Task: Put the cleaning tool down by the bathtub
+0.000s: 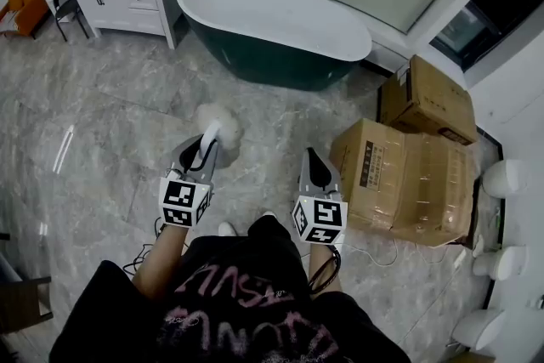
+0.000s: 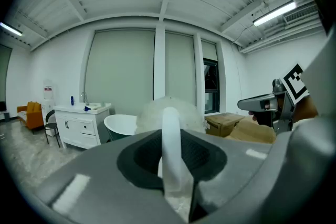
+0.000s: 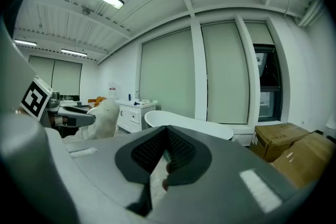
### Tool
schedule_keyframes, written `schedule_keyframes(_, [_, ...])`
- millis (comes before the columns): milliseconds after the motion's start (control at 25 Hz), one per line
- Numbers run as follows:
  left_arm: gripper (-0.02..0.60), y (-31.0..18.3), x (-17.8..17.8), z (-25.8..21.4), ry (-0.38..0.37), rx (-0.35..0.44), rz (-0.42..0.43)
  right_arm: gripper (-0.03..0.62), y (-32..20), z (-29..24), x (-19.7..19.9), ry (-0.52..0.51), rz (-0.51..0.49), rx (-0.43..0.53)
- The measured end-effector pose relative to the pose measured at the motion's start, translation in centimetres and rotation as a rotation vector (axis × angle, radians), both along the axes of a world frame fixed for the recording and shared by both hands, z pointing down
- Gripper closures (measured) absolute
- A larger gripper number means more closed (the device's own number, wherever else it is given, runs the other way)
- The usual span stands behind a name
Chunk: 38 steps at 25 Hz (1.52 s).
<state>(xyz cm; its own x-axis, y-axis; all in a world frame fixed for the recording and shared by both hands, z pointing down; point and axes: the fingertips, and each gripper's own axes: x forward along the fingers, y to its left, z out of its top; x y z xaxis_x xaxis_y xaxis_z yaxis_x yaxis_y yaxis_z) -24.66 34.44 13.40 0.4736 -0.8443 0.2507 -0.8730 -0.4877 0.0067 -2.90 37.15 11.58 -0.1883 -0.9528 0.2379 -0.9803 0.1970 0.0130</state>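
**Q:** Which step of the task does the figure show?

**A:** It shows the carry, before the set-down. The left gripper [image 1: 206, 150] has its jaws pinched on the smooth white handle of the white fluffy cleaning tool [image 2: 169, 119]. The tool's soft round head stands just past the jaw tips, toward 12 o'clock in the head view. The tool appears to be held above the grey marble floor [image 1: 102, 115], not resting on it. The oval bathtub with a white rim and dark green wall [image 1: 263, 62] lies further out at 12 o'clock, apart from the tool.

**Q:** What is the other gripper's state?

**A:** The right gripper [image 1: 316, 170] has its jaws pressed together with nothing between them. It hangs beside the left one at 3 o'clock. The brown cardboard boxes [image 1: 399, 174] sit on the floor at 3 o'clock of it.

**Q:** What does the next move call for?

**A:** Probably an advance toward 12 o'clock until the tool is near the tub wall. The left gripper then lowers it onto the floor and spreads its jaws only once the head rests there. The soft head should settle without rolling.
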Motion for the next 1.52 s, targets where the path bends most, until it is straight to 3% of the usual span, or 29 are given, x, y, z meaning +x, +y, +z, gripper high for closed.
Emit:
schedule_keyframes(800, [0.492, -1.0, -0.2, 1.9, -0.003, -0.043, 0.028, 0.580, -0.3, 1.5, 0.4, 0.004, 0.036, -0.018])
schedule_keyframes(1520, [0.493, -13.5, 1.6, 6.6, -0.067, -0.151, 0.036, 0.580, -13.5, 5.8, 3.3, -0.008, 0.021, -0.104])
